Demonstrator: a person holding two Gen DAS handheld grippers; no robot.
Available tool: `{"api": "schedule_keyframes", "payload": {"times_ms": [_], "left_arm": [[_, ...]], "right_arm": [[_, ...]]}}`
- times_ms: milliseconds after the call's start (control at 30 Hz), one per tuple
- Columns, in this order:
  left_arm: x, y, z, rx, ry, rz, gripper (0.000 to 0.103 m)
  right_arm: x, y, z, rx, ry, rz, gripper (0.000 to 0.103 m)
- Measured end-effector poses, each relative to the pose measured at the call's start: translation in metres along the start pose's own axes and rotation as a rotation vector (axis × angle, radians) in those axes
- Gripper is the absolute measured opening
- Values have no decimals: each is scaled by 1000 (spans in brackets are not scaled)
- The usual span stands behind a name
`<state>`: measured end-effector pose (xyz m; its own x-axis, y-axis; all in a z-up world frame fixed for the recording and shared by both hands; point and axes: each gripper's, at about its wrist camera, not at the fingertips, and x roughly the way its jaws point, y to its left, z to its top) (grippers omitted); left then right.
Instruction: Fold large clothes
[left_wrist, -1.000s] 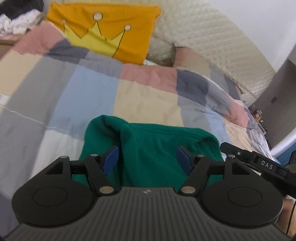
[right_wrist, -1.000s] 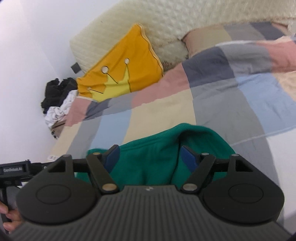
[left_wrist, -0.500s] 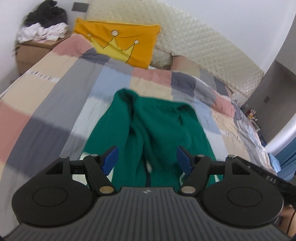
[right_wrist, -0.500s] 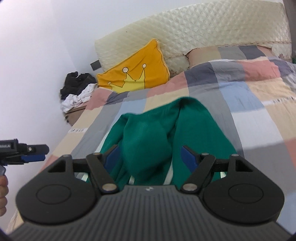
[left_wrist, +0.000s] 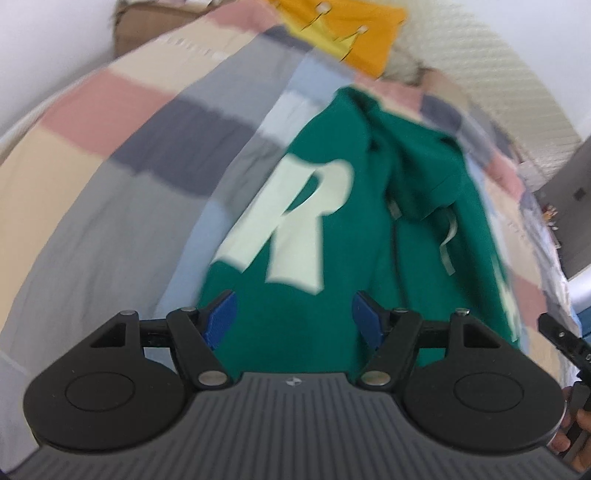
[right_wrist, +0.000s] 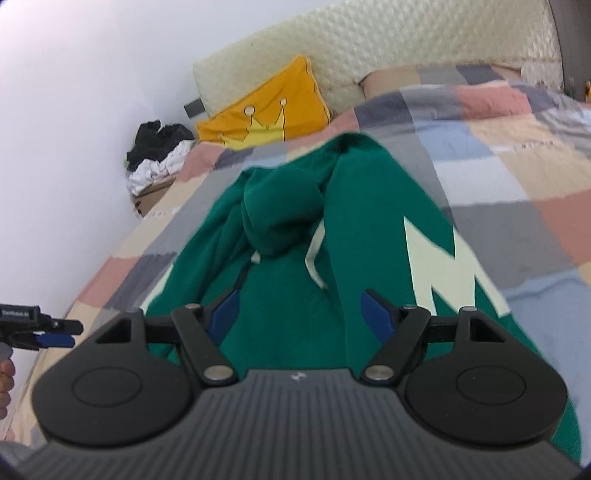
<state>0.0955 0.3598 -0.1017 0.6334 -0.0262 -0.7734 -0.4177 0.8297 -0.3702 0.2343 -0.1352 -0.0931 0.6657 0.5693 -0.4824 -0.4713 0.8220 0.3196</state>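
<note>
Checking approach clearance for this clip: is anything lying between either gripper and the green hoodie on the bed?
Nothing visible. The green hoodie lies spread on the checked bedspread, directly ahead of the left gripper and the right gripper, both with jaws open and empty. The yellow pillow sits beyond it, near the headboard.

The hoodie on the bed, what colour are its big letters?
The letters on the green hoodie are pale cream, almost white. The left wrist view shows the R best.
</note>
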Motion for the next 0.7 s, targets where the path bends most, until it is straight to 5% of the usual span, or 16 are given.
{"api": "schedule_keyframes", "payload": {"times_ms": [233,467,533,700], "left_arm": [[38,42,-17,-68,119,81,74],[76,57,-20,-157,219,7,70],[81,56,-22,-150,218,16,62],[73,58,-18,-125,195,28,9]], "right_arm": [[19,-8,-20,10,40,-9,75],[27,-12,-27,13,52,-39,75],[28,-13,-27,19,50,-41,75],[31,-10,-31,1,61,-61,75]]}}
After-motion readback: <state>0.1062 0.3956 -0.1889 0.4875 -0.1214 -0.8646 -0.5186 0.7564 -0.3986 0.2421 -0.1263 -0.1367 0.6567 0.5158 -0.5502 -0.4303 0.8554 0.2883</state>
